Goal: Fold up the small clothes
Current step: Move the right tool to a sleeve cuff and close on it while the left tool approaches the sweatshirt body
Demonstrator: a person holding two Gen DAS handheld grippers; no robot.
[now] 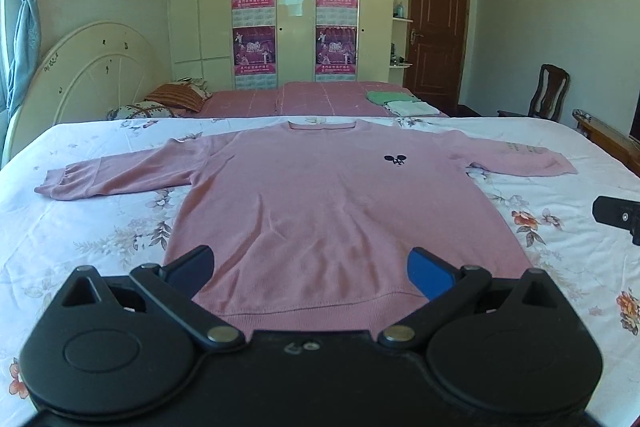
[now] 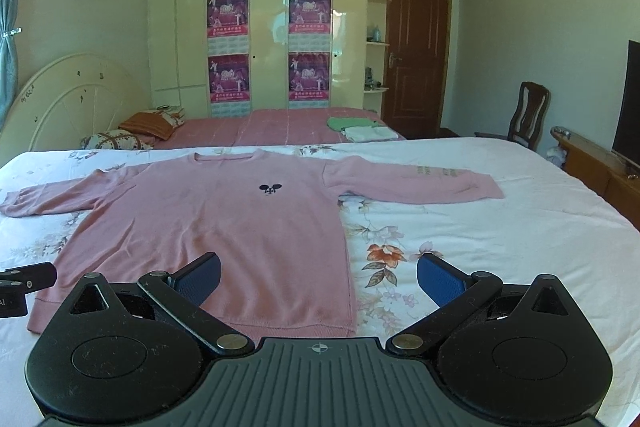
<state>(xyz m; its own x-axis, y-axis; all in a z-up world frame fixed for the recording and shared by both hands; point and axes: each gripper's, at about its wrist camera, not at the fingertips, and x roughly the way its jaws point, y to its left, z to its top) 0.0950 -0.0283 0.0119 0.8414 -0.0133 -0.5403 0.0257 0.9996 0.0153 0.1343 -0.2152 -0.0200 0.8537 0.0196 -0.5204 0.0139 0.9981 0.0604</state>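
Observation:
A small pink long-sleeved sweater [image 1: 320, 195] lies flat, front up, on the floral bed sheet [image 1: 100, 239], both sleeves spread out sideways and the hem nearest me. It also shows in the right wrist view [image 2: 208, 223]. My left gripper [image 1: 310, 267] is open and empty, hovering above the hem near its middle. My right gripper [image 2: 318, 277] is open and empty above the sweater's right hem corner. The right gripper's tip shows at the right edge of the left wrist view [image 1: 618, 215], and the left gripper at the left edge of the right wrist view [image 2: 24, 285].
Folded green and white clothes [image 1: 394, 101] lie on a pink bed [image 1: 304, 99] behind. Pillows [image 1: 168, 101] and a headboard [image 1: 80, 75] stand at the left, a wardrobe [image 1: 280, 7] at the back, a chair [image 1: 548, 91] and a wooden cabinet [image 2: 596, 167] at the right.

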